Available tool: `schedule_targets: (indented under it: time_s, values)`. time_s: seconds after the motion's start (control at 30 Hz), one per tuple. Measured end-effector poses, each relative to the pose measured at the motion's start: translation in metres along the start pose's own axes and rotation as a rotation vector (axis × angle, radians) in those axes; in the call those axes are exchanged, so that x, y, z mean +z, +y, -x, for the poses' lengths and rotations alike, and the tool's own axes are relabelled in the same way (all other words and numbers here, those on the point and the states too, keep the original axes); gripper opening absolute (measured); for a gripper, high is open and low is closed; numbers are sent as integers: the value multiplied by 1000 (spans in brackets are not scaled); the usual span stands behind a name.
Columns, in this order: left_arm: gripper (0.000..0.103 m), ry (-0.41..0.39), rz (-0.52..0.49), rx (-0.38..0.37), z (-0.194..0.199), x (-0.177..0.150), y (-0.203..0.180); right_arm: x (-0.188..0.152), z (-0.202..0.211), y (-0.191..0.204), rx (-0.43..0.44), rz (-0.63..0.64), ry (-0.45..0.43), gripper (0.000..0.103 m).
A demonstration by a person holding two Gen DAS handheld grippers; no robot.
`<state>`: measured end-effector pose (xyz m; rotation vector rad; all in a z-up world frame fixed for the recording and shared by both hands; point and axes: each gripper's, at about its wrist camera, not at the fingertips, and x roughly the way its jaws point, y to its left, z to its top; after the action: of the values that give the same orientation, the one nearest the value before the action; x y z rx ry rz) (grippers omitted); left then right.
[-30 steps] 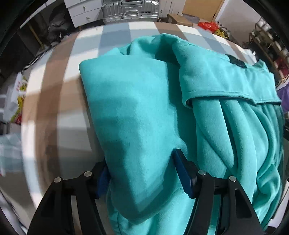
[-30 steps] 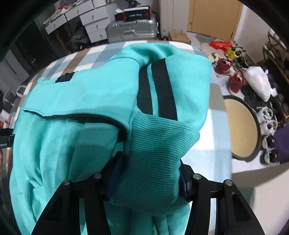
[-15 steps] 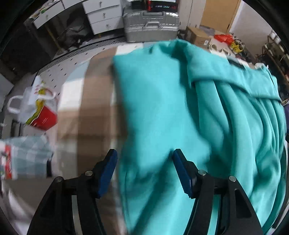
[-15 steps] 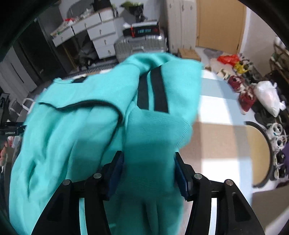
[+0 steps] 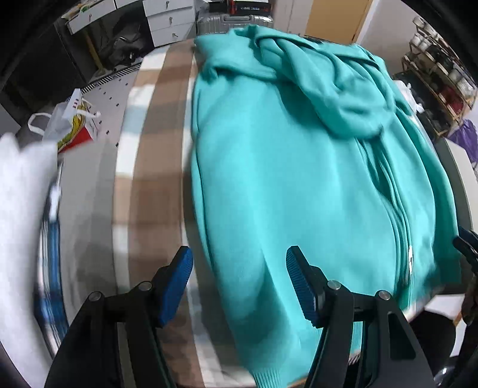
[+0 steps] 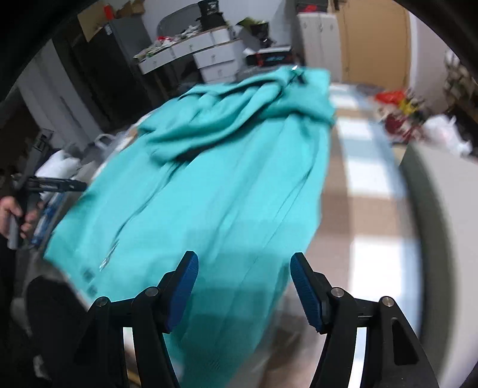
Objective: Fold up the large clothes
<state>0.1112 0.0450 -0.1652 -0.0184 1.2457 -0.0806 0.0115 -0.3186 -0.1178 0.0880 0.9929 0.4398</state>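
Teal sweatshirt lying folded on the checked bench.

Left tool is hovering released, its blue pads apart above the garment's near edge. Right tool has just been opening and is gripping nothing, the cloth lying beneath it. A silver suitcase is standing beyond the bench.

Indoor light is even and moderately bright. Both fisheye views bend straight lines and end in black corners. The right wrist view is smeared by motion blur throughout; the left wrist view blurs at its left edge. Soft shadow lies at lower centre.
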Motion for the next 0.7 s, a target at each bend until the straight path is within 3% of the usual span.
schedule_targets:
  time_s: [0.07, 0.1, 0.13, 0.2, 0.3, 0.4, 0.57, 0.7]
  values:
    - [61, -31, -2, -3, 8, -21, -2, -11, -8, -3, -8, -63, 37, 57]
    - [61, -36, -2, -1, 8, -25, -3, -16, -13, -7, -10, -91, 58, 34]
    - [61, -39, -5, 6, 10, -31, -2, -20, -13, -11, -12, -118, 60, 22]
    - [61, -55, -14, 48, 13, -44, -1, -26, -2, -22, -19, -172, 13, 16]
    - [61, -77, -12, 47, 16, -57, 2, -36, 21, -49, -28, -288, -43, 15]
    - [61, -91, 22, 3, 16, -69, 6, -45, 23, -63, -128, -344, -29, 13]
    - [61, -127, 18, -19, 12, -76, 2, -37, 23, -45, -77, -323, -42, 19]
    - [61, -127, 18, -70, 8, -81, -2, -35, 13, -25, -94, -234, 8, 41]
